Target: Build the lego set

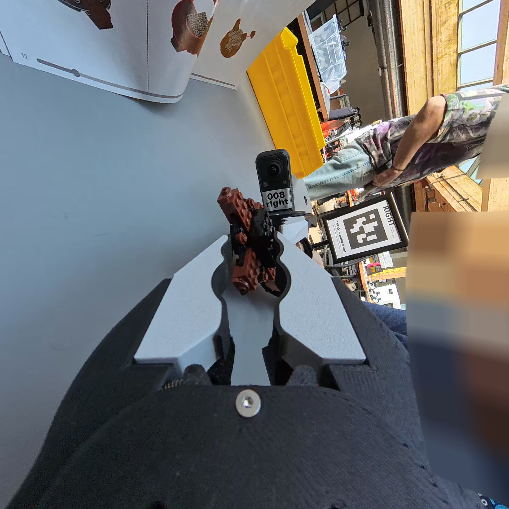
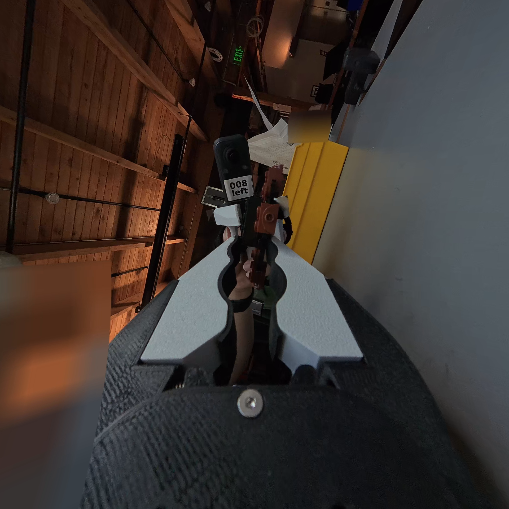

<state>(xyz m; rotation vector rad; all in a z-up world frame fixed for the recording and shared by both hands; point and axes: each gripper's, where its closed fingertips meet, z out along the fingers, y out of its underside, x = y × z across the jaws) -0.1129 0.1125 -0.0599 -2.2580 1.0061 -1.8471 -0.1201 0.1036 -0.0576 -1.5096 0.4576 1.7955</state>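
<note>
A small brown and black lego assembly (image 1: 248,242) is held in the air above the grey table (image 1: 82,206). My left gripper (image 1: 252,242) is shut on it, its white fingers (image 1: 198,275) pressing either side. My right gripper (image 1: 294,225) faces it from the far side, with its camera above. In the right wrist view, my right gripper (image 2: 253,245) is shut on the same assembly (image 2: 265,217), seen edge-on. The left gripper's white fingertips (image 2: 225,217) flank the assembly from the opposite side. The contact points are partly hidden by the bricks.
An open instruction booklet (image 1: 110,55) lies on the table at the far side. A yellow bin (image 1: 286,102) stands at the table's edge and also shows in the right wrist view (image 2: 314,198). A framed marker sign (image 1: 363,228) and a standing person (image 1: 399,143) are beyond the table. Only a small space, under 4 cm, lies between the two pairs of fingers.
</note>
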